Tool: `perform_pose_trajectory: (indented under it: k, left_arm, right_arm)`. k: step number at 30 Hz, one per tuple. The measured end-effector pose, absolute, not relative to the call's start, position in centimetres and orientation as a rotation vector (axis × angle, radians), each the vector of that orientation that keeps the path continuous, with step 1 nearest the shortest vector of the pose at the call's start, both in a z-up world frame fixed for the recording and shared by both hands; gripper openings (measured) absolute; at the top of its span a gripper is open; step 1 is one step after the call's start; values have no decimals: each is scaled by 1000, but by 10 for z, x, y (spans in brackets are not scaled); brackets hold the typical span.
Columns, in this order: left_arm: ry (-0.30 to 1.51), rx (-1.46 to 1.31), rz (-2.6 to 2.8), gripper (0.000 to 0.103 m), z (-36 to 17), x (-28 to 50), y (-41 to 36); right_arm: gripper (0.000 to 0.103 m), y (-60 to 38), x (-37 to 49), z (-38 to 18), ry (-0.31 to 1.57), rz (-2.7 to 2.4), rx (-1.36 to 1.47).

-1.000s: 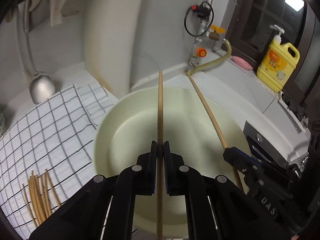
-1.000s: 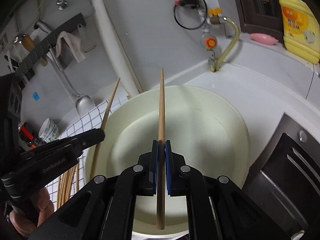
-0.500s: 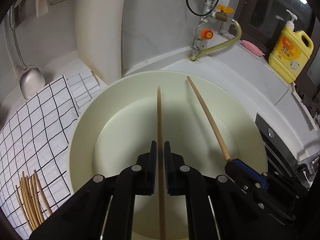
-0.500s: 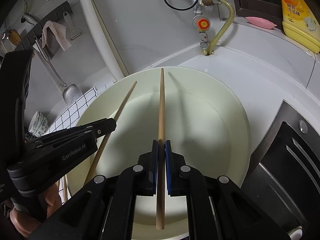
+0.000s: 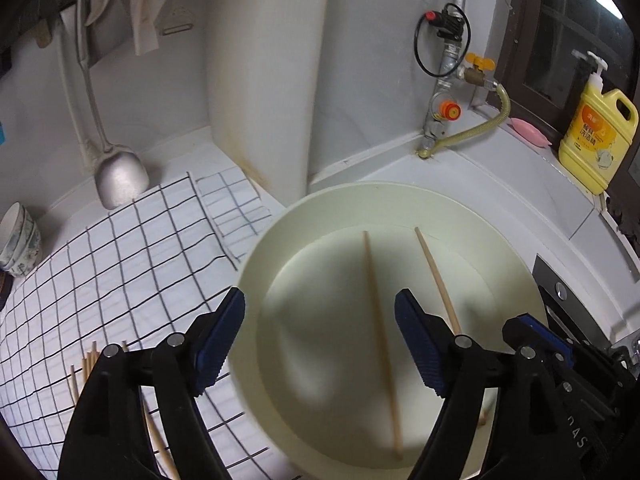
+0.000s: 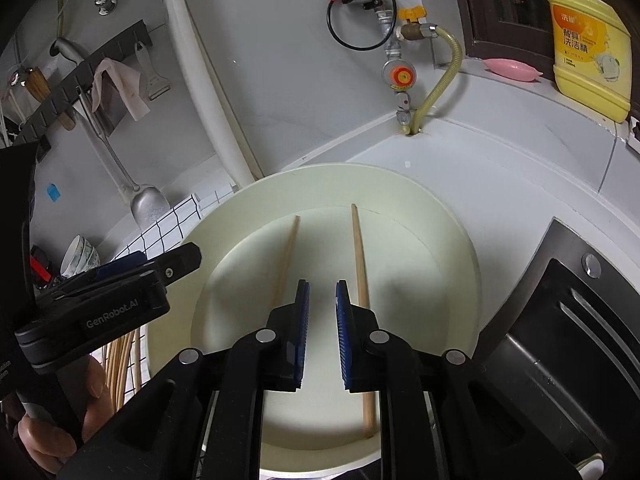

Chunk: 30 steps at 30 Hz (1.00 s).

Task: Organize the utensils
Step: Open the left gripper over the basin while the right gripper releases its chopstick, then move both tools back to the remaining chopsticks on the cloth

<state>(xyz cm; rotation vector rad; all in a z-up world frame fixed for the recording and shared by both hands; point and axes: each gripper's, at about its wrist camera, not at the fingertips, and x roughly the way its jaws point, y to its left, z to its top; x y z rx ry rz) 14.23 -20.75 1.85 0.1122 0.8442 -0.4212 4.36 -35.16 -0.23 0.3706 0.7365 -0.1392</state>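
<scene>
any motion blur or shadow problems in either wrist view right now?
Left wrist: basin near rim and left chopstick smeared by motion blur; gripper shadows darken the basin floor. Right wrist: sharp; both chopsticks crisp, soft shadows only. Fisheye bends edges in both.

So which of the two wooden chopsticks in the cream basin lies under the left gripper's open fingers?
The left one, running between the left gripper's opening blue pads; the other chopstick lies beyond its right finger.
</scene>
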Motion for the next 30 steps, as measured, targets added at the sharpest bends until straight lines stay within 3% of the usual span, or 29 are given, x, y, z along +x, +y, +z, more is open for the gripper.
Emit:
perform_pose_trajectory:
  k: [15, 30]
  left_arm:
    - [765, 119, -261, 79, 26, 115, -122]
    - [786, 75, -106, 95, 17, 78, -3]
  right_arm:
    - [24, -303, 47, 5, 733, -46, 291]
    - [44, -203, 37, 16, 702, 140, 152]
